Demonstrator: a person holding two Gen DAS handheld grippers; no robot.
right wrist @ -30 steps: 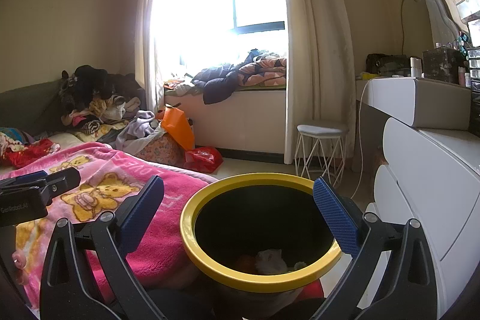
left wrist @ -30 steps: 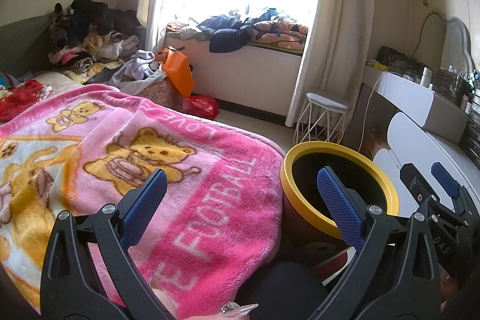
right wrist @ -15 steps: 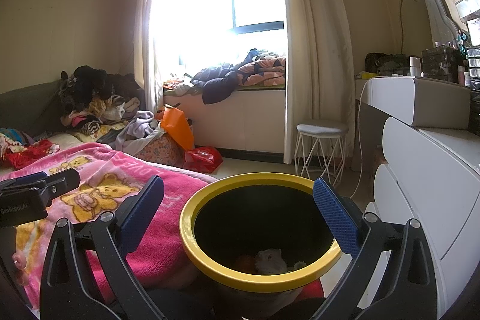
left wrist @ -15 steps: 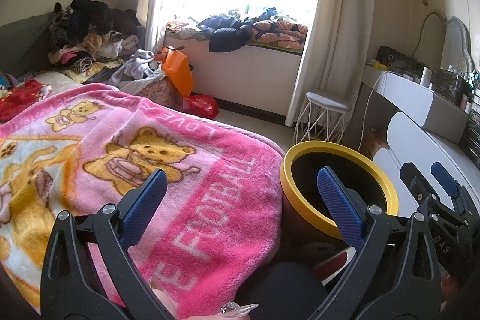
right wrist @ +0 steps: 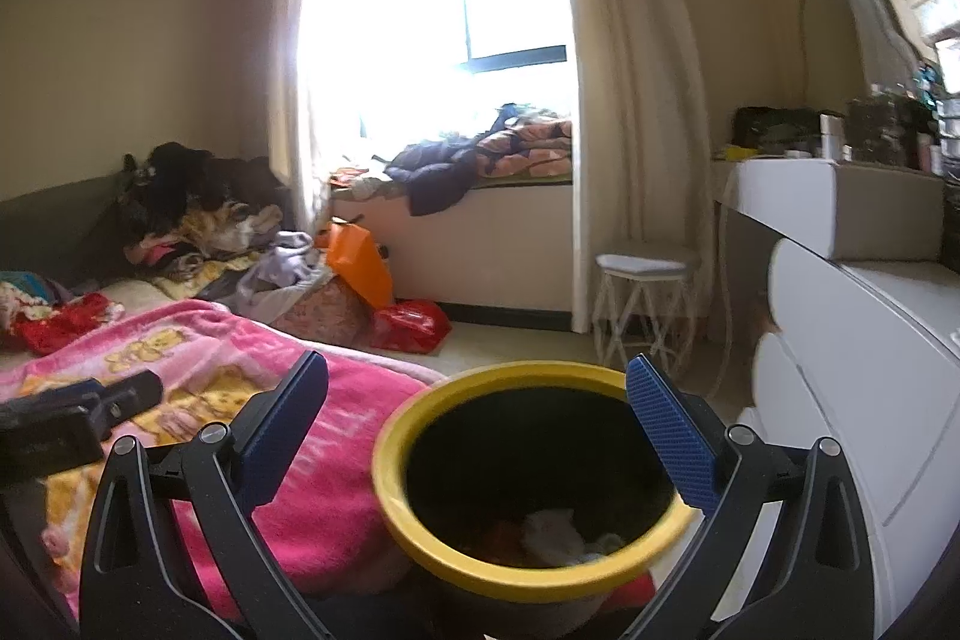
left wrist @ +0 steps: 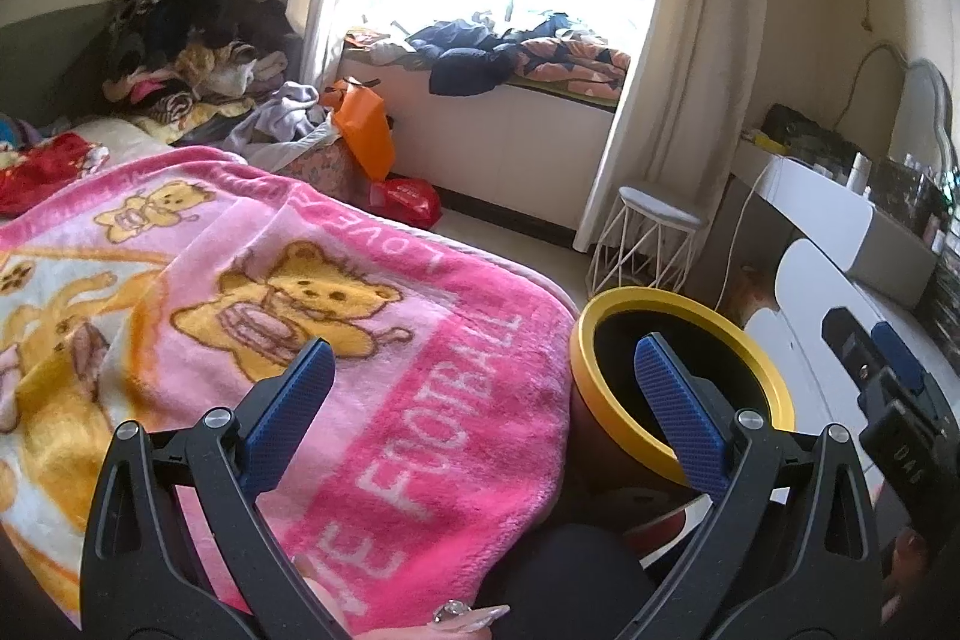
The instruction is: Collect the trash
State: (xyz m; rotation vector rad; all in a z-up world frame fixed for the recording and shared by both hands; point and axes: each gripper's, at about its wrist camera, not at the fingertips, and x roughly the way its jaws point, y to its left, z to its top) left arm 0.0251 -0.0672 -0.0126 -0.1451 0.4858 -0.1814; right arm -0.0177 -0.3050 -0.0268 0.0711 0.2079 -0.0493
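Little has moved since the earlier frames: right tool [right wrist: 477,379] has dipped and drifted a touch, so the bin's rim now smears with motion blur and sits slightly lower right in its view; left tool [left wrist: 483,361] view is practically unchanged. Both tools gape wide, holding nothing.

Yellow-rimmed bin [right wrist: 420,538] stands on the floor just right of the bed, against the pink bear blanket [left wrist: 384,400], directly under the right tool. Trash in the bin [right wrist: 555,538]: a pale crumpled wad, something reddish beside it, low in the dark bottom. Probably tissue or wrapper, so light, soft, crushable, not fragile; pinch it mid-bulk, anywhere works. Bin itself looks rigid, likely light plastic; best hold would be the thick rim, one jaw inside, one outside.

No loose trash visible on the blanket. Red bag [right wrist: 411,325] and orange bag [right wrist: 360,268] lie far left on the floor near the window seat; can't tell if they're trash.
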